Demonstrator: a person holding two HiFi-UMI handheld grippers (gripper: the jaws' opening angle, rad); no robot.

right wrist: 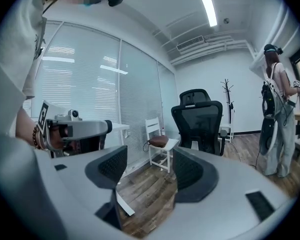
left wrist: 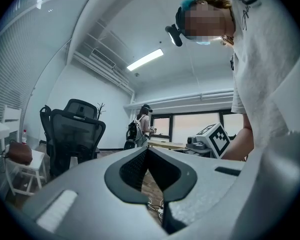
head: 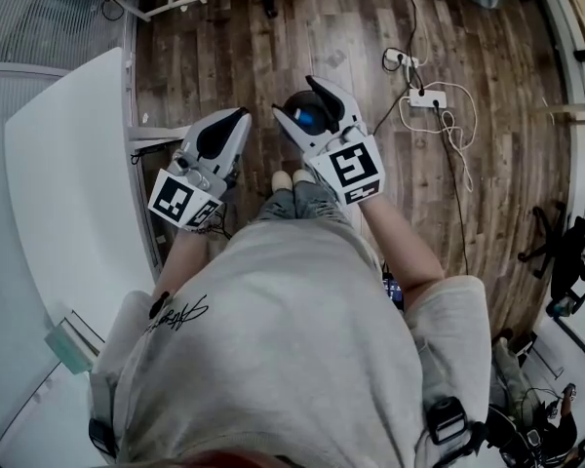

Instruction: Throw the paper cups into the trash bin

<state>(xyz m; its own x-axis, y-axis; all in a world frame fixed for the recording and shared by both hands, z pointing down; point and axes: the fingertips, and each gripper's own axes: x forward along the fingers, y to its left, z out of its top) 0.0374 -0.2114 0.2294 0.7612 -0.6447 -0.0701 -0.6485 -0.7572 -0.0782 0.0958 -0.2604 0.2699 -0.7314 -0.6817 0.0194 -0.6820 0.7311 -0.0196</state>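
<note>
**Hand-held grippers over wooden floor, both empty**

Left hand-held gripper (head: 238, 116): raised in front of the person's body over the wooden floor (head: 273, 37). Its jaws are closed together at the tips, with nothing between them. Its marker cube (head: 183, 201) faces the head camera.

Right hand-held gripper (head: 307, 100): just beside the left one, at about the same height. Its jaws stand well apart and hold nothing; only floorboards show in the gap. Its marker cube (head: 354, 167) also faces up.

Paper cups, trash bin: not in any of the three views.

Desk (head: 68, 183): white, on the person's left.

Power strip (head: 427, 97): white, on the floor ahead and to the right, with cables looped round it.

Office chair (right wrist: 197, 116): black, with a mesh back.

White chair (right wrist: 157, 134): by the window blinds, with a brown bag (right wrist: 159, 142) on its seat.

Second person (right wrist: 275, 109): standing at the far right, wearing a backpack.
</note>
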